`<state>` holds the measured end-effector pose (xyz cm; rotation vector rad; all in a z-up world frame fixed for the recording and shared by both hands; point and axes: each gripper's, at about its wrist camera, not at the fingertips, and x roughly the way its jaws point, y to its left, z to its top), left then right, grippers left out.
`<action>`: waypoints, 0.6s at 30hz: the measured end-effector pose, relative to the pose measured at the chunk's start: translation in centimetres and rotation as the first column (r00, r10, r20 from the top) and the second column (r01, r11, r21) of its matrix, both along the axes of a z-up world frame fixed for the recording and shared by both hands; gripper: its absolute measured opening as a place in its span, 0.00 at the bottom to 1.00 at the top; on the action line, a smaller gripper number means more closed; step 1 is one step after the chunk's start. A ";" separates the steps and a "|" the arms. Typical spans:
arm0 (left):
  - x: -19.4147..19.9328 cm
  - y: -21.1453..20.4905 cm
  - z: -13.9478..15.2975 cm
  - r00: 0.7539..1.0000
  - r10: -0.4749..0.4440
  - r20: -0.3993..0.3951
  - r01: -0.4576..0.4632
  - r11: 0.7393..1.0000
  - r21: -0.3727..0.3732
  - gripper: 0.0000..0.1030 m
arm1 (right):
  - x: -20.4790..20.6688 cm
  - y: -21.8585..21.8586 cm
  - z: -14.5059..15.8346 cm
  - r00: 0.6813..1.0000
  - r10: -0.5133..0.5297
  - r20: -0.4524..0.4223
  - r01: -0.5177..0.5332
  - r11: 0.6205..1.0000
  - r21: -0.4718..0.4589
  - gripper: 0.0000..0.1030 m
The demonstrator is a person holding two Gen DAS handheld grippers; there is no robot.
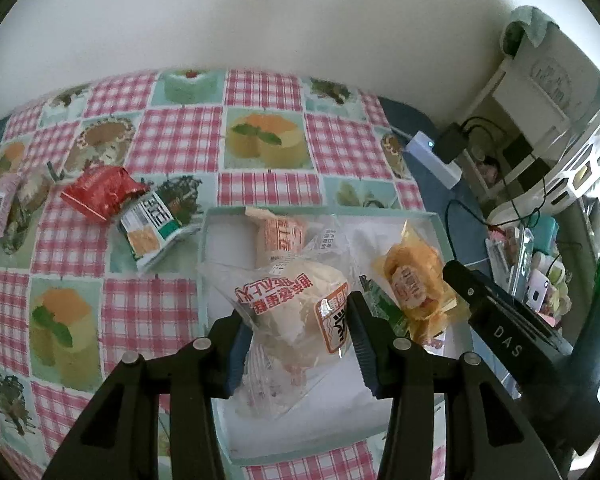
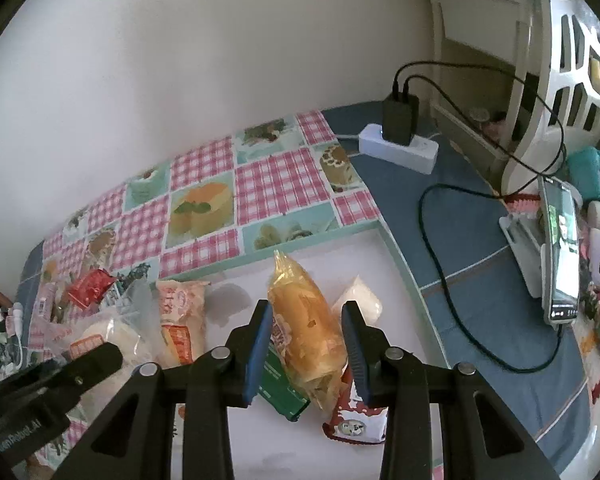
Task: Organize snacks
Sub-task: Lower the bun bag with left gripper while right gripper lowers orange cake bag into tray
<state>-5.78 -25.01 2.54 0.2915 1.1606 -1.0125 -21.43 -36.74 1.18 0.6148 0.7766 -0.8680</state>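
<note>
My left gripper [image 1: 295, 309] is shut on a clear-wrapped white bun [image 1: 292, 300] with red print, held over the white tray [image 1: 380, 211] with a teal rim. My right gripper [image 2: 307, 309] is shut on a yellow bread pack [image 2: 296, 280], also over the tray [image 2: 396, 256]. In the left wrist view the yellow pack [image 1: 412, 280] and the right gripper's finger [image 1: 500, 320] sit just right of the bun. An orange packet [image 1: 280, 240] lies in the tray. Under the right gripper lie a green packet [image 2: 280, 384], a red-and-white packet [image 2: 356, 420] and a white packet [image 2: 360, 300].
On the checked tablecloth left of the tray lie a red packet [image 1: 100, 196], a green-and-white packet [image 1: 156, 228] and a pink packet [image 1: 0, 208]. A power strip [image 2: 400, 148] with a charger, a black cable [image 2: 440, 272] and a phone on a stand [image 2: 560, 256] sit to the right.
</note>
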 end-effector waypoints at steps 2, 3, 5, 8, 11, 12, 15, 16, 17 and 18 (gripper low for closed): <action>-0.1 -0.2 -0.5 1.000 -0.002 -0.005 0.002 1.000 0.015 0.47 | 0.0 -0.1 -0.4 1.000 -0.005 -0.003 0.006 1.000 0.015 0.37; -0.2 -0.3 -0.8 1.000 -0.002 -0.008 0.002 1.000 0.023 0.47 | 0.0 -0.2 -0.6 1.000 -0.007 -0.005 0.007 1.000 0.024 0.37; -0.3 -0.5 -1.3 1.000 -0.009 -0.019 0.010 0.999 0.039 0.47 | 0.0 -0.3 -0.9 1.000 -0.011 -0.010 0.011 0.999 0.034 0.37; -0.6 -0.8 -2.0 0.999 -0.019 -0.041 0.022 0.998 0.056 0.47 | -0.1 -0.4 -1.2 1.000 -0.014 -0.016 0.015 0.999 0.047 0.37; -1.1 -1.2 -2.6 0.999 -0.032 -0.044 0.036 0.996 0.081 0.48 | 0.0 -0.5 -1.5 1.000 -0.017 -0.026 0.018 0.998 0.057 0.37; -1.2 -1.3 -2.8 0.999 -0.036 -0.041 0.039 0.995 0.088 0.48 | 0.0 -0.5 -1.5 0.999 -0.017 -0.028 0.019 0.998 0.057 0.37; -1.4 -1.4 -3.3 0.998 -0.047 -0.042 0.051 0.993 0.105 0.48 | 0.0 -0.6 -1.7 0.999 -0.020 -0.035 0.023 0.998 0.062 0.37; -1.4 -1.4 -3.3 0.998 -0.047 -0.040 0.051 0.993 0.110 0.48 | 0.0 -0.6 -1.8 0.999 -0.022 -0.038 0.024 0.998 0.063 0.37; -1.4 -1.4 -3.3 0.998 -0.045 -0.039 0.049 0.993 0.112 0.49 | 0.0 -0.7 -1.8 0.999 -0.024 -0.041 0.026 0.998 0.064 0.38; -1.3 -1.4 -3.3 0.999 -0.041 -0.036 0.045 0.992 0.116 0.49 | 0.0 -0.6 -1.8 0.999 -0.026 -0.043 0.029 0.997 0.065 0.38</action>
